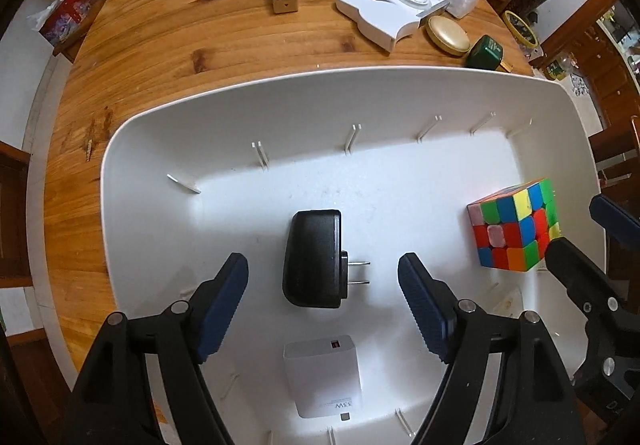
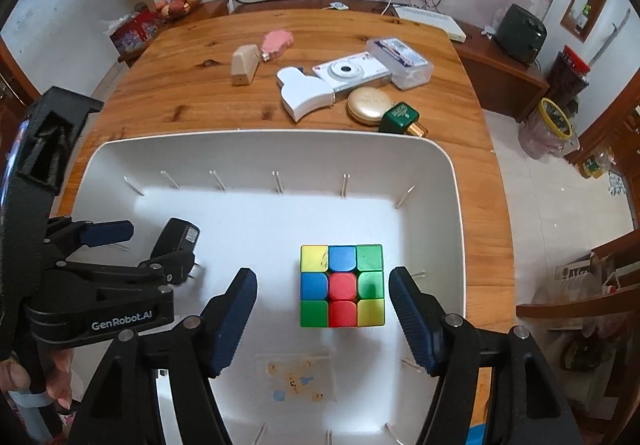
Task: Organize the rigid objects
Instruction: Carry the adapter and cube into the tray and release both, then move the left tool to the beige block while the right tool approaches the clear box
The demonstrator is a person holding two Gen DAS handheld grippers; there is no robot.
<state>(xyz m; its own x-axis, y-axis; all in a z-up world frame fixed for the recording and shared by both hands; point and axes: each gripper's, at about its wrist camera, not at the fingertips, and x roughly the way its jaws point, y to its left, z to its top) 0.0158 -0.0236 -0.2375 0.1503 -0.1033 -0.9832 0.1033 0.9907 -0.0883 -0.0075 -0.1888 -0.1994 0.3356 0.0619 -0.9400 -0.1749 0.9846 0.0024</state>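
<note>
A white bin [image 1: 132, 149] [image 2: 452, 181] sits on the wooden table. Inside lie a black plug adapter [image 1: 314, 259] [image 2: 180, 239], a white charger [image 1: 322, 381] and a Rubik's cube [image 1: 514, 227] [image 2: 342, 285]. My left gripper [image 1: 322, 277] is open over the bin, its fingers either side of the black adapter, holding nothing. It also shows in the right wrist view [image 2: 144, 249]. My right gripper [image 2: 323, 287] is open with the cube between its fingers, not touching it. A clear card with stickers [image 2: 294, 379] lies on the bin floor.
On the table beyond the bin lie a white camera [image 2: 350, 75], a white flat case [image 2: 304, 95], a gold compact [image 2: 370, 105], a green bottle [image 2: 400, 119], a clear box [image 2: 400, 57], a beige block [image 2: 244, 65] and a pink item [image 2: 276, 41].
</note>
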